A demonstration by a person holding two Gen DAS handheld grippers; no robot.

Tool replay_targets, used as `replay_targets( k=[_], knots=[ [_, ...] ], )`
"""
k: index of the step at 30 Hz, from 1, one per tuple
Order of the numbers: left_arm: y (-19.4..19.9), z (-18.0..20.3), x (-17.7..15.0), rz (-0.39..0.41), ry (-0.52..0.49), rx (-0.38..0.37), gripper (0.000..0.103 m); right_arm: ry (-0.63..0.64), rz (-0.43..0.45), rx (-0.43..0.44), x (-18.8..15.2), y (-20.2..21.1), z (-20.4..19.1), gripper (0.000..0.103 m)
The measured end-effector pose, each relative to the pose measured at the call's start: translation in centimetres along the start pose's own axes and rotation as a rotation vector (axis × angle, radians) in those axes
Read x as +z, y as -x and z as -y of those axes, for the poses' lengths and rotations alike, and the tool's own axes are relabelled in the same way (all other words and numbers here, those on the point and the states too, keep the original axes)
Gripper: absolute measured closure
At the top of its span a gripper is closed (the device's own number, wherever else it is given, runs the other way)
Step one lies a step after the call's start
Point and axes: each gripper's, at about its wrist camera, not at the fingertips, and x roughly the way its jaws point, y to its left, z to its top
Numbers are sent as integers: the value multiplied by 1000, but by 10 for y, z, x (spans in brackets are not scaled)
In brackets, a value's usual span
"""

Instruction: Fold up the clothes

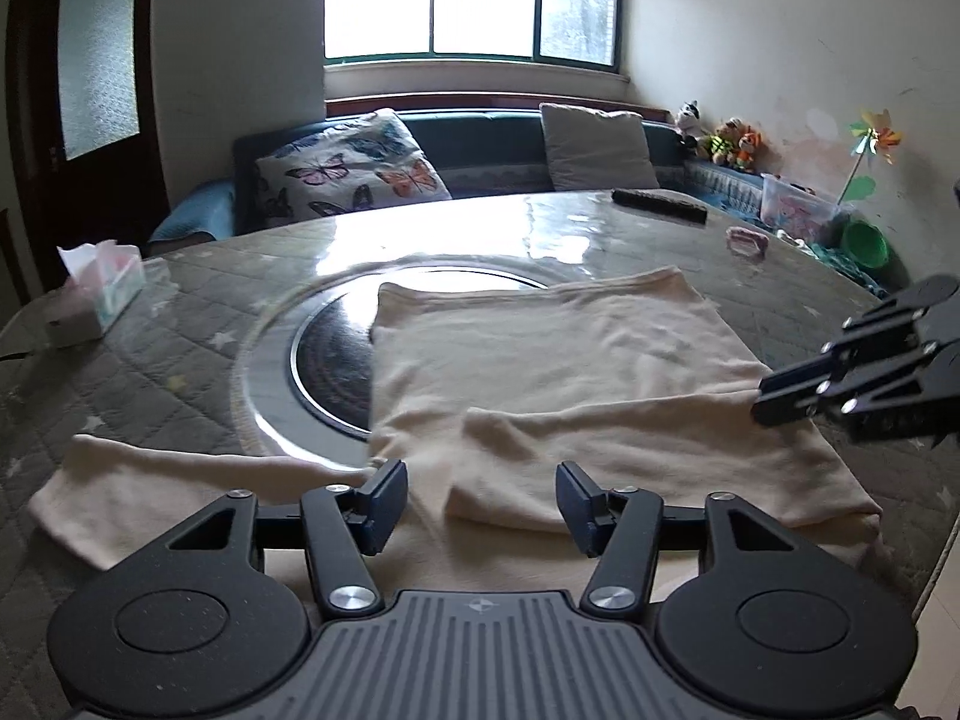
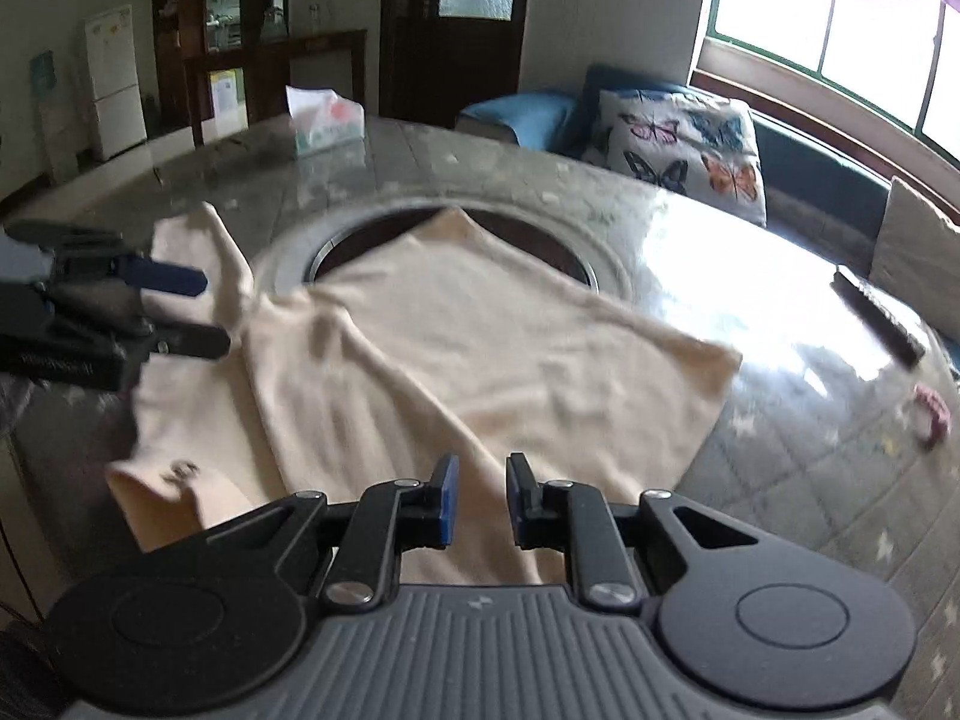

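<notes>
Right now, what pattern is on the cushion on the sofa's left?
Colourful butterflies on white: the cushion shows best in the left wrist view.

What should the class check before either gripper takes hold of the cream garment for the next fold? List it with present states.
1. Cream knitted garment lies on the round quilted table: ok.
2. Garment smooth: not ok, wrinkled, one sleeve folded over.
3. Left gripper empty, fingers apart: ok.
4. Right gripper empty, narrow gap showing: ok.
5. Tissue box and black remote clear of cloth: ok.
</notes>
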Motion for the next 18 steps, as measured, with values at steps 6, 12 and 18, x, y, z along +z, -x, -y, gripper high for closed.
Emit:
replay_targets(
  k=[6, 12, 18],
  knots=[
    [-13, 2, -2, -28, 2, -3, 50, -41, -37, 12, -21, -10, 14, 86],
    [-18, -7, -3, -35, 22, 28, 52, 9, -11, 45, -18, 3, 4, 78],
    [-25, -6, -4, -49, 4, 9, 77, 108, -24, 155, -26, 16, -23, 78]
  ],
)
